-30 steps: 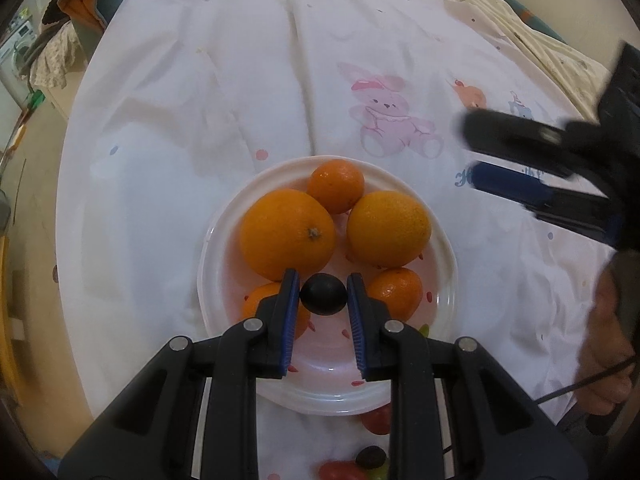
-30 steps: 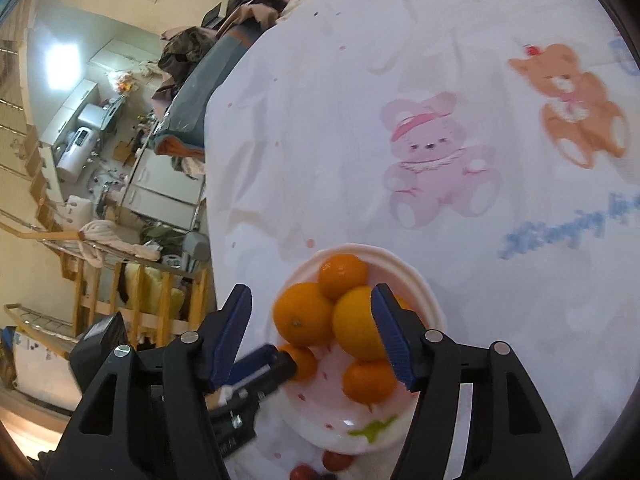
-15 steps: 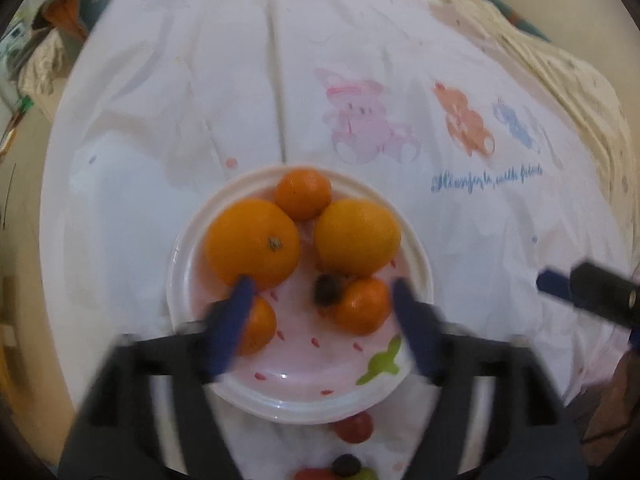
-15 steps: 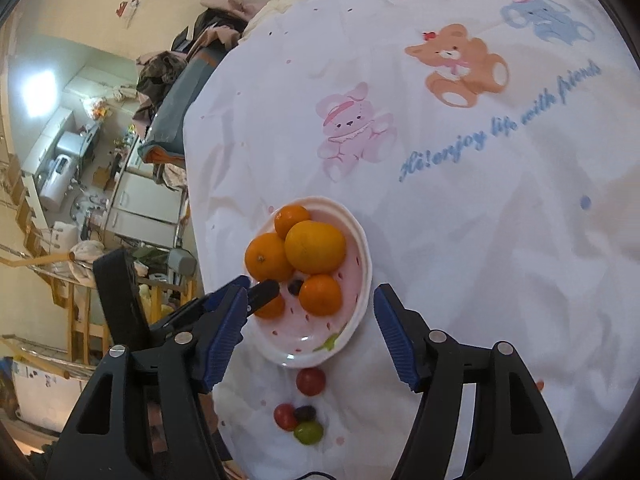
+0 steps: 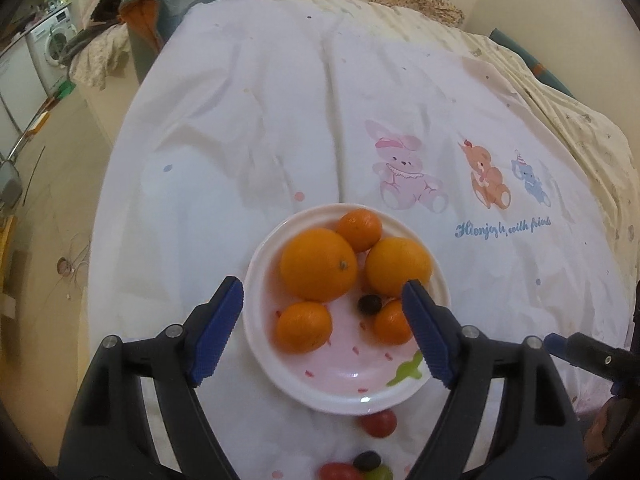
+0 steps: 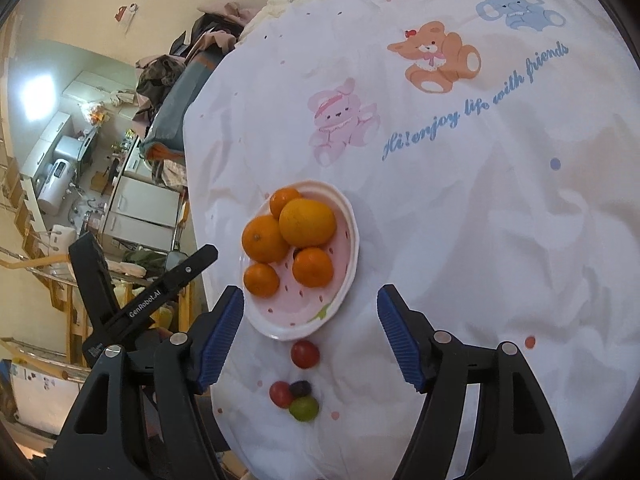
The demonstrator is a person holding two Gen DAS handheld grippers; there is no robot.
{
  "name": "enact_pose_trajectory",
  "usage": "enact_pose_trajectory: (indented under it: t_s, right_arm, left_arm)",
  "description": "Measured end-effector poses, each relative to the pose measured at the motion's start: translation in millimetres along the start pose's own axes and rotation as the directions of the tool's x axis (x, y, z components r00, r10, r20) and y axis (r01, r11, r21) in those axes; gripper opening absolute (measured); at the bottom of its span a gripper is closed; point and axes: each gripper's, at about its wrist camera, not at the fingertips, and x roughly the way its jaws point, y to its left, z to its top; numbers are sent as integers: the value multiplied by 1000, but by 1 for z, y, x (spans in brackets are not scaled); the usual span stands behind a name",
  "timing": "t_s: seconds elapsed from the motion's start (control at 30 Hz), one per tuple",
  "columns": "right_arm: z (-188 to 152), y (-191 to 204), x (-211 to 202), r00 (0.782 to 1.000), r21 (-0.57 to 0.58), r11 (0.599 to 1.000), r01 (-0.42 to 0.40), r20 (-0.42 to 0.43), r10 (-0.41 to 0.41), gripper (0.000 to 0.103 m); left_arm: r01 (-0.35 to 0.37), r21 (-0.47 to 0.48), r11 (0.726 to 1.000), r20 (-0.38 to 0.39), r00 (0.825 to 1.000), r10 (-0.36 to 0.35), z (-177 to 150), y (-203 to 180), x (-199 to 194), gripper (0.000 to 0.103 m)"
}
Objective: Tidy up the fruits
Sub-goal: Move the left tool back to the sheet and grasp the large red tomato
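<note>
On the white plate (image 5: 280, 376), the dark grape (image 5: 369, 304) rests at five o'clock of the big orange (image 5: 318, 264); your left gripper (image 5: 322, 332) hangs with fingers apart, nothing between them, so it looks delivered.

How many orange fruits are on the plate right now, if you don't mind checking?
5, all on the plate: a small one at the far rim, two large ones behind, two small ones nearer. None seems hidden.
</note>
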Motion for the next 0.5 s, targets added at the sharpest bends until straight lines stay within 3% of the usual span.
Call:
enact_pose_trajectory:
  t_s: [0.2,0.5]
  right_arm:
    - [-17,7,0,1000,-33,999,19,-9,-19,72]
    - [-35,8,3,999,-35,999,41,-28,-41,72]
  left_arm:
    - [-10,51,999,-18,1000,11,-16,-3,-25,79]
    - [-18,28,999,-79,997,20,-61,12,-47,79]
